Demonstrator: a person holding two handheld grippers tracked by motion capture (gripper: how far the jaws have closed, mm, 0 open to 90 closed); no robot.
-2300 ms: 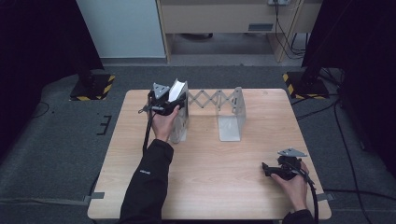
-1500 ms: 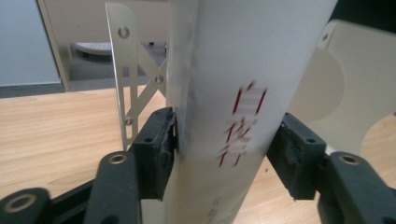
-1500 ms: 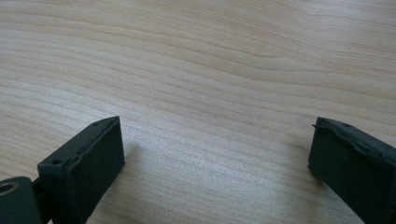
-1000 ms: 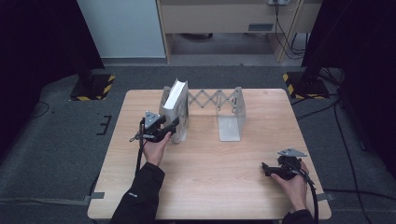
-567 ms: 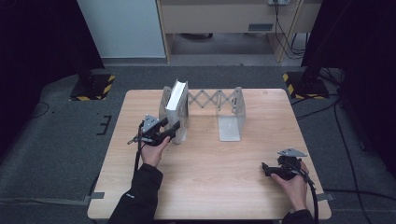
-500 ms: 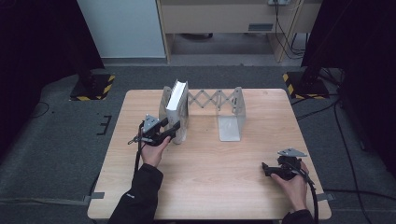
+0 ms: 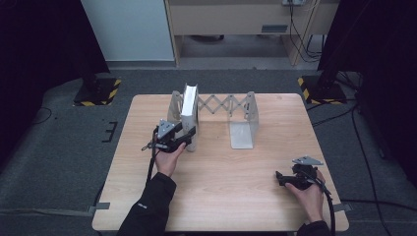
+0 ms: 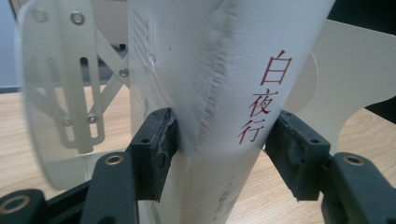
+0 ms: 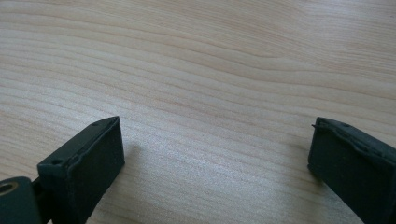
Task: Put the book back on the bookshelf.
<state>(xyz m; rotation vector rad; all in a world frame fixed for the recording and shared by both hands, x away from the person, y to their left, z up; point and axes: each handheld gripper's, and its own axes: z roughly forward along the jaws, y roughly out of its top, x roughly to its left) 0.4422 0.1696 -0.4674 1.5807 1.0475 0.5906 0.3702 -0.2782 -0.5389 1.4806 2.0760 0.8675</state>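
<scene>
Left gripper (image 8: 219, 140): jaws just opening, left pad touching white book (image 8: 224, 70), right pad clear; book standing at rack's (image 7: 243, 110) nine o'clock end. Placement judged complete.

A lab: lone wooden table (image 7: 231, 196), hazard-striped stand bases (image 7: 96, 93), trailing cables (image 7: 300, 29).

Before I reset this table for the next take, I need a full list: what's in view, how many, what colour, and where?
book: 1, white with red characters on the spine, upright against the rack's left end
expandable book rack: 1, pale grey metal, far middle of table
table: 1, light wood, centre
hazard-striped bases: 2, black and yellow, floor at the far corners
left gripper: 1, black, jaws either side of the book's spine, just opening, right pad apart from it
right gripper: 1, black, open, near right of table
</scene>
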